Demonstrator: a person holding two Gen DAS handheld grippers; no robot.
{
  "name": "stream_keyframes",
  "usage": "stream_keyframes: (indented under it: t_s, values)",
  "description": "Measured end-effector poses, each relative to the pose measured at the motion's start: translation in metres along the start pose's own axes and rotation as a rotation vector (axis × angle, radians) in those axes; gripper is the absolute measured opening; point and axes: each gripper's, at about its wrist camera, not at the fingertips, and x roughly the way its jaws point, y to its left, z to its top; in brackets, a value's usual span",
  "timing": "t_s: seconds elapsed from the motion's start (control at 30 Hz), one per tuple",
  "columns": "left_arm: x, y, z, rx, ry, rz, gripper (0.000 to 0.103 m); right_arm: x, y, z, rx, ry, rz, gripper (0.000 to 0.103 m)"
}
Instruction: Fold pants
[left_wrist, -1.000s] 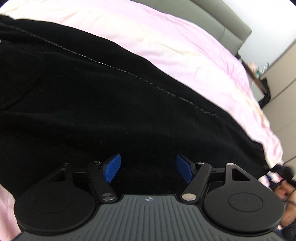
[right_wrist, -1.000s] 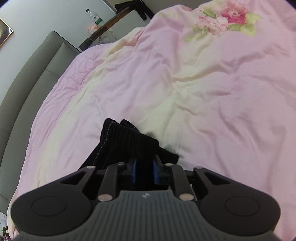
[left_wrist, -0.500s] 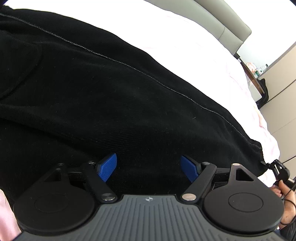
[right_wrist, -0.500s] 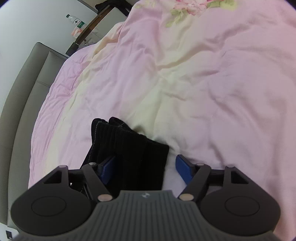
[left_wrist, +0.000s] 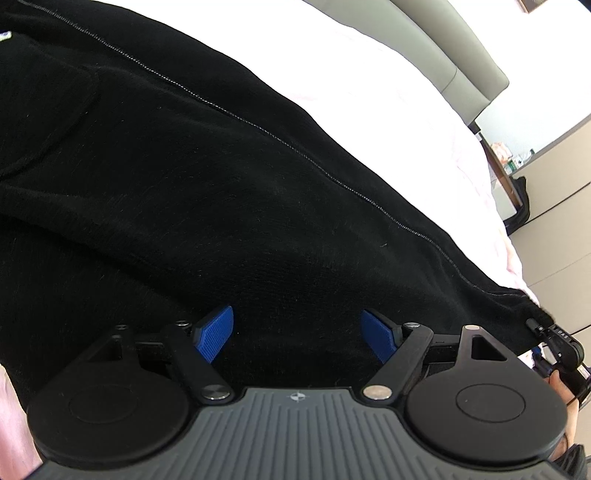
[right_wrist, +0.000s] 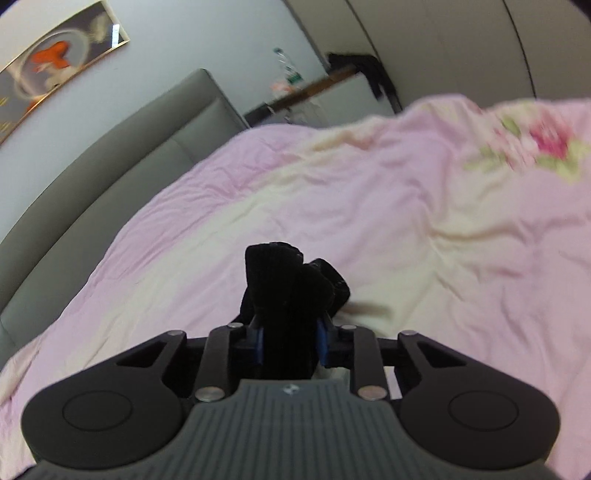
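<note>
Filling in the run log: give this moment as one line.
left gripper: open over pants | right gripper: closing, bunched pants between pads | surface: pink bedspread

The left tongs (left_wrist: 297, 334) stand wide apart, blue pads (left_wrist: 214, 334) clear of anything. The right tongs (right_wrist: 290, 341) are closing, pads pressed on a bunched black cloth end (hand partly visible at the left view's edge).

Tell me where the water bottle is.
Right wrist view, top centre: the water bottle stands on the wooden bedside table, right of the grey headboard.
</note>
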Motion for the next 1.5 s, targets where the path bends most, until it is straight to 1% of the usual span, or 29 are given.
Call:
stream_keyframes:
  t_s: [0.1, 0.2, 0.3, 0.4, 0.47, 0.57, 0.67, 0.7, 0.8, 0.83, 0.87, 0.9, 0.93, 0.97, 1.03, 1.07, 1.1, 1.13, 1.17, 1.23, 1.27, 1.33, 1.37, 1.4, 1.43, 1.47, 1.5]
  values:
    - [-0.003, 0.004, 0.001, -0.020, 0.000, -0.013, 0.091, -0.019, 0.037, -0.004, -0.169, -0.078, 0.069, 0.022]
    - [-0.006, 0.008, 0.002, -0.042, -0.006, -0.029, 0.091, -0.039, 0.079, -0.020, -0.370, -0.147, 0.155, 0.022]
    - [-0.009, 0.012, 0.002, -0.058, -0.011, -0.041, 0.090, -0.056, 0.116, -0.045, -0.542, -0.183, 0.219, 0.022]
    - [-0.014, 0.018, 0.001, -0.073, -0.020, -0.059, 0.090, -0.068, 0.150, -0.080, -0.739, -0.197, 0.257, 0.022]
    - [-0.017, 0.021, 0.000, -0.090, -0.027, -0.072, 0.090, -0.073, 0.170, -0.104, -0.884, -0.200, 0.297, 0.022]
    - [-0.021, 0.026, -0.001, -0.108, -0.036, -0.087, 0.090, -0.077, 0.187, -0.131, -1.024, -0.186, 0.363, 0.022]
    - [-0.024, 0.029, -0.002, -0.120, -0.043, -0.095, 0.090, -0.075, 0.199, -0.156, -1.149, -0.133, 0.412, 0.022]
    - [-0.024, 0.030, -0.003, -0.124, -0.044, -0.095, 0.090, -0.072, 0.203, -0.167, -1.203, -0.104, 0.415, 0.022]
    - [-0.026, 0.030, -0.004, -0.128, -0.043, -0.091, 0.090, -0.057, 0.208, -0.210, -1.405, 0.039, 0.402, 0.030]
    - [-0.027, 0.030, -0.004, -0.127, -0.043, -0.092, 0.090, -0.055, 0.205, -0.220, -1.460, 0.047, 0.403, 0.032]
    - [-0.025, 0.025, 0.000, -0.124, -0.042, -0.093, 0.090, -0.059, 0.204, -0.227, -1.501, 0.017, 0.394, 0.033]
    - [-0.026, 0.024, 0.000, -0.121, -0.041, -0.095, 0.090, -0.061, 0.204, -0.227, -1.511, 0.008, 0.393, 0.036]
    - [-0.026, 0.024, 0.001, -0.119, -0.040, -0.097, 0.090, -0.063, 0.203, -0.220, -1.479, 0.030, 0.411, 0.041]
    - [-0.026, 0.022, 0.002, -0.118, -0.039, -0.095, 0.090, -0.065, 0.202, -0.211, -1.422, 0.065, 0.452, 0.046]
    - [-0.026, 0.022, 0.005, -0.116, -0.036, -0.094, 0.090, -0.073, 0.196, -0.192, -1.303, 0.130, 0.566, 0.057]
    - [-0.026, 0.022, 0.005, -0.114, -0.035, -0.094, 0.090, -0.078, 0.193, -0.181, -1.234, 0.170, 0.642, 0.060]
    - [-0.027, 0.021, 0.006, -0.112, -0.034, -0.094, 0.090, -0.081, 0.190, -0.171, -1.169, 0.200, 0.692, 0.063]
    - [-0.028, 0.020, 0.006, -0.110, -0.035, -0.093, 0.090, -0.082, 0.186, -0.160, -1.109, 0.207, 0.727, 0.058]
    - [-0.028, 0.019, 0.007, -0.108, -0.036, -0.092, 0.090, -0.083, 0.184, -0.151, -1.064, 0.204, 0.745, 0.056]
    - [-0.029, 0.017, 0.006, -0.103, -0.036, -0.092, 0.090, -0.079, 0.177, -0.133, -0.969, 0.168, 0.713, 0.055]
    - [-0.030, 0.016, 0.006, -0.101, -0.037, -0.092, 0.090, -0.074, 0.178, -0.125, -0.925, 0.156, 0.679, 0.055]
    - [-0.031, 0.014, 0.004, -0.095, -0.038, -0.096, 0.090, -0.064, 0.169, -0.111, -0.853, 0.132, 0.590, 0.050]
    - [-0.030, 0.013, 0.003, -0.093, -0.039, -0.097, 0.090, -0.061, 0.167, -0.109, -0.822, 0.137, 0.552, 0.048]
    - [-0.030, 0.012, 0.003, -0.091, -0.038, -0.098, 0.090, -0.057, 0.165, -0.106, -0.801, 0.148, 0.523, 0.041]
    - [-0.029, 0.012, 0.003, -0.090, -0.038, -0.100, 0.090, -0.054, 0.164, -0.105, -0.791, 0.168, 0.494, 0.036]
    - [-0.028, 0.011, 0.003, -0.091, -0.036, -0.102, 0.090, -0.047, 0.164, -0.107, -0.798, 0.205, 0.470, 0.034]
    - [-0.028, 0.009, 0.003, -0.092, -0.034, -0.105, 0.090, -0.040, 0.165, -0.110, -0.813, 0.272, 0.470, 0.032]
